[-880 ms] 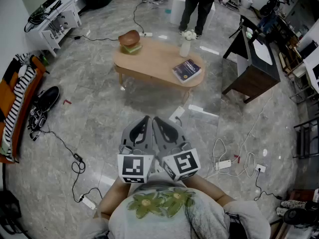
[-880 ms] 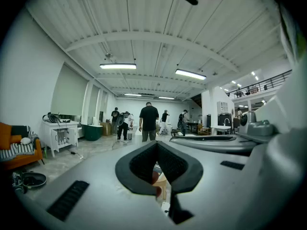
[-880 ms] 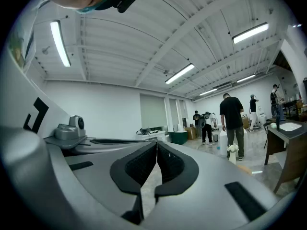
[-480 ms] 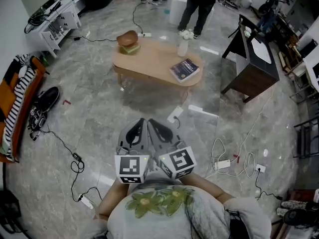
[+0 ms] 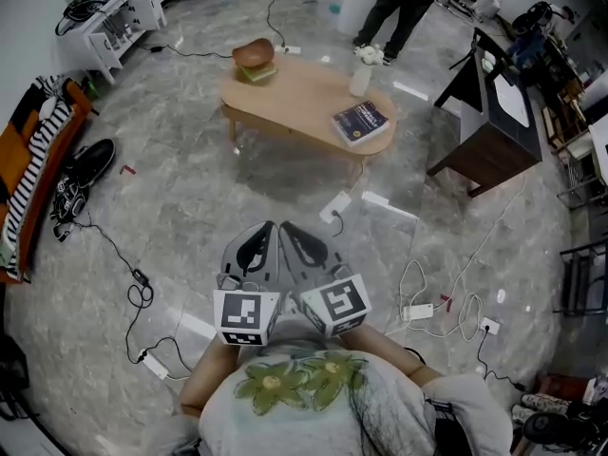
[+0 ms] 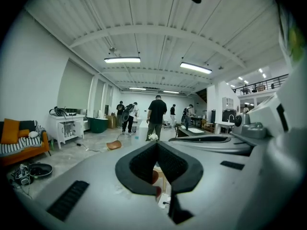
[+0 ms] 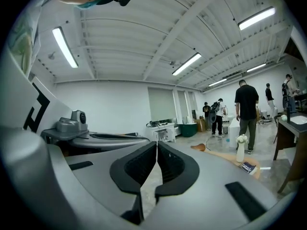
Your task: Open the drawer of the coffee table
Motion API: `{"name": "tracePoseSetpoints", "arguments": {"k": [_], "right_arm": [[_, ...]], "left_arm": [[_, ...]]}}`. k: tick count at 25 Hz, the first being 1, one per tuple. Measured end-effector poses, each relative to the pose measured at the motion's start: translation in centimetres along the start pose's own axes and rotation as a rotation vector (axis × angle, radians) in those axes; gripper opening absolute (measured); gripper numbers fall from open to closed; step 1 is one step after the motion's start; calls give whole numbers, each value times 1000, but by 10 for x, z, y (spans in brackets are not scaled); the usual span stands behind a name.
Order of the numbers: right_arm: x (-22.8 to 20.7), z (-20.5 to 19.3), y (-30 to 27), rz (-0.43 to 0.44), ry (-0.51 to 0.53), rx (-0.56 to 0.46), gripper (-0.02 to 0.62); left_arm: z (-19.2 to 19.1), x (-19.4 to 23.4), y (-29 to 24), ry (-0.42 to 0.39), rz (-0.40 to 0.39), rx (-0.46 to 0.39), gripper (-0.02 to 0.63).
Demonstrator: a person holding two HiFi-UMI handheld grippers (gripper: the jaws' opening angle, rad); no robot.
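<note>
- Currently both tongs are clenched on nothing: left gripper [image 6: 157,144] and right gripper [image 7: 157,143] sit side by side, jaws together.
- Coffee table [image 5: 294,98]: oval top of pale smooth wood on slim legs, well ahead. No drawer front is visible from here.
- Hazard: a white power strip [image 5: 334,207] and loose cables [image 5: 128,269] lie on the glossy stone-pattern floor [image 5: 190,188]; a snagged foot is likely.
- Hazard: a hard pull may jolt the table and topple the slender vase [image 5: 360,79].

Long ceiling lamps [image 6: 122,60] in the upper part of both gripper views light the room brightly and evenly. In the head view the shiny floor [image 5: 171,198] shows pale reflections, and the coffee table [image 5: 294,98] throws a soft shadow below itself. All views bend strongly at the edges; the gripper views have black corners.
</note>
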State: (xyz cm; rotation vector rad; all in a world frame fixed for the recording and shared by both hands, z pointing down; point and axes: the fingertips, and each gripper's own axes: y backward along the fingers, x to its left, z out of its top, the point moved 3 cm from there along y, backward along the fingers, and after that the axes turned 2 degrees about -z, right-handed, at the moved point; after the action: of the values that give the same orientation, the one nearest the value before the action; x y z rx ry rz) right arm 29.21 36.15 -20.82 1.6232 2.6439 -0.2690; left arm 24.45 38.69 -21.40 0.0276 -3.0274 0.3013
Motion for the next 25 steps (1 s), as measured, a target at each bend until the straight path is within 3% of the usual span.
{"name": "tracePoseSetpoints", "arguments": {"k": [8,19,25], "right_arm": [[-20,-7,-50,-45,-15,52,23],[-25,-14,-226,-121,-100,109,23],[-26,-9,-294,-166,-118,131,23]], "left_arm": [[-8,39,-44,35,-61,36,9],[-1,198,-131,14,-180,100,9],[4,257,-166,15,-241,128,9]]}}
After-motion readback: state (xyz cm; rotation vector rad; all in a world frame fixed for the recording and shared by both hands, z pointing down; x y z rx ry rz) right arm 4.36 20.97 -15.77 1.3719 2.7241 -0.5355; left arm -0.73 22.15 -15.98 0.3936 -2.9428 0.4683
